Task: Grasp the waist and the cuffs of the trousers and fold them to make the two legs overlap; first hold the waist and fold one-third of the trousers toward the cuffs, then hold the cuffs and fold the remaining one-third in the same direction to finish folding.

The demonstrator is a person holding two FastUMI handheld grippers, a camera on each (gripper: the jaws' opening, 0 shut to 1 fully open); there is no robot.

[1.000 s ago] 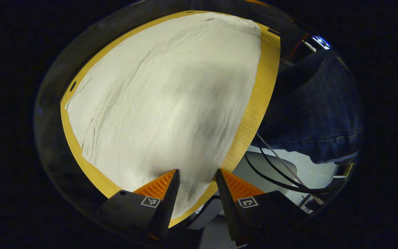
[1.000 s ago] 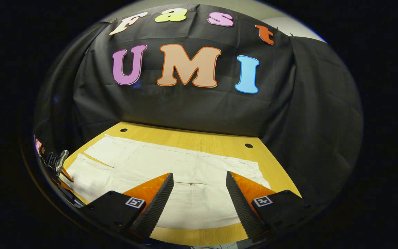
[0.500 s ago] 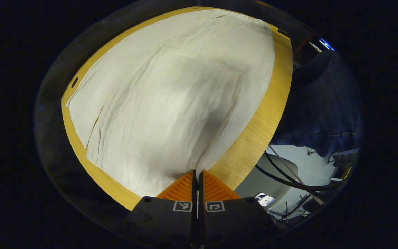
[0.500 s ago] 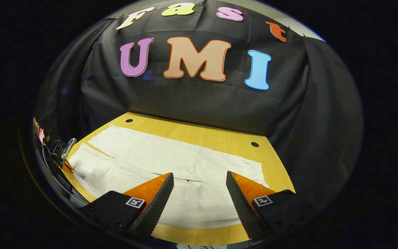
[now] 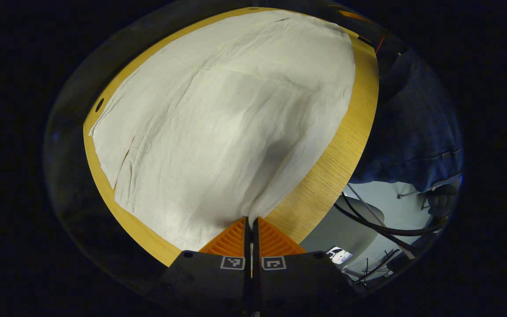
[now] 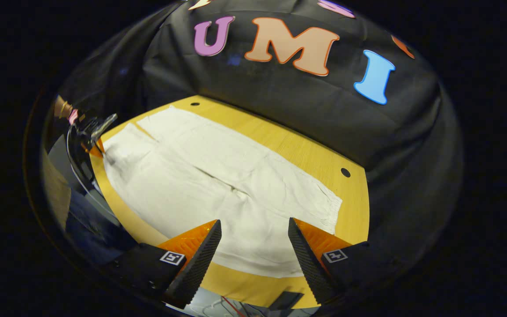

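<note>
— Ahead of the left tool (image 5: 251,220), what lies on the bench (image 5: 324,176)?

— Pale cream trousers (image 5: 218,132), spread flat and covering most of the yellow wooden top. The cloth is lightly creased, with long soft wrinkles running away from the tool and a slit-like fold at the far left edge.

— And the tool itself?

— Its two fingers are pressed together on a pinch of the trousers' near edge, close to the bench's rim. The fabric rises into a small peak right where they meet, and a shadow falls on the cloth just beyond.

— What about the right tool (image 6: 253,246)?

— Its fingers stand wide apart, with nothing between them. It hangs above the near side of the bench, and the trousers (image 6: 218,185) lie in front of and below it. From here both legs show side by side, with a seam line between them, stretching off to the left; the gathered end sits off to the tool's right front. I cannot tell whether that end is waist or cuff beyond its ruffled look.

— Anything else near the left end?

— The other tool (image 6: 97,136) sits at the far left corner of the cloth, with cables trailing from it. To the left tool's right side, a person's dark blue garment (image 5: 416,132) hangs past the bench edge.
</note>
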